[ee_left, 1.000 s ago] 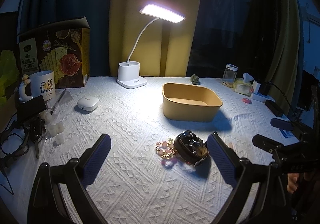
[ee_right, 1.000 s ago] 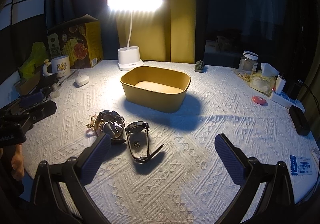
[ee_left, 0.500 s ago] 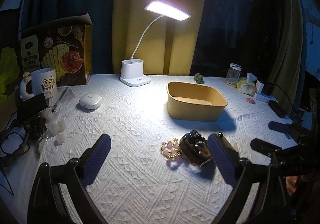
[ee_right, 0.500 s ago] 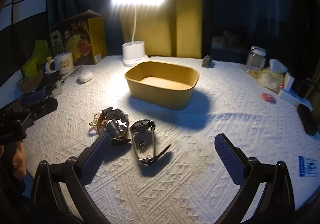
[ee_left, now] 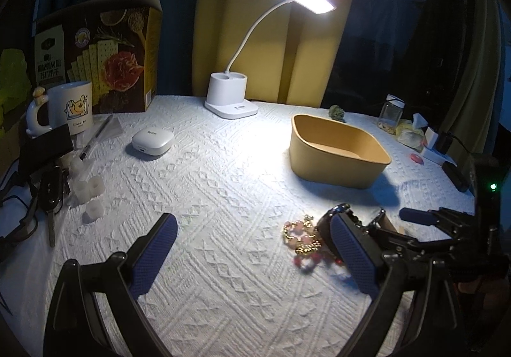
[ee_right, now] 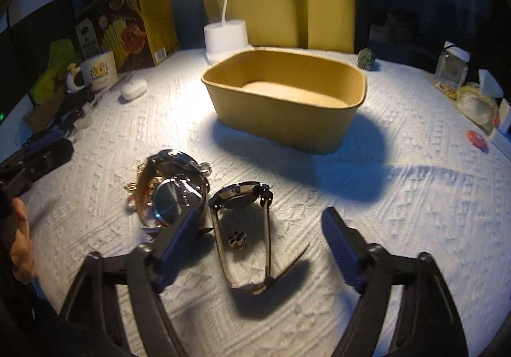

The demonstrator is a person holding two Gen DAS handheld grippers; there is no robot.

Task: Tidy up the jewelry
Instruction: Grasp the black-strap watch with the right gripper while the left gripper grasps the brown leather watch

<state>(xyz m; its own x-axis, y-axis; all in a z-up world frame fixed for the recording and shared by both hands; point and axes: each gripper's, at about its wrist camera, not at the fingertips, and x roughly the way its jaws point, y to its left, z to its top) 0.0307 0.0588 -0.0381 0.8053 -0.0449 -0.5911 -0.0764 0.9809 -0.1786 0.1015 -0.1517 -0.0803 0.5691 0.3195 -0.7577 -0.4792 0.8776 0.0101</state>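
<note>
Jewelry lies on the white tablecloth in front of a tan paper tub, also in the left wrist view. In the right wrist view a dark-strapped watch lies between my open right gripper's fingers, with a small gold ring inside its strap loop. A second watch sits left of it on a gold and pink bead bracelet. My left gripper is open and empty, left of the bracelet; its right finger hides part of the watch.
A lit white desk lamp stands at the back. A cracker box, mug, earbud case and keys are at the left. A glass jar, tissues and a power strip are at the right.
My right gripper has moved forward and down over the dark-strapped watch, its fingers closer together. My left gripper has shifted left and nearer the table.
</note>
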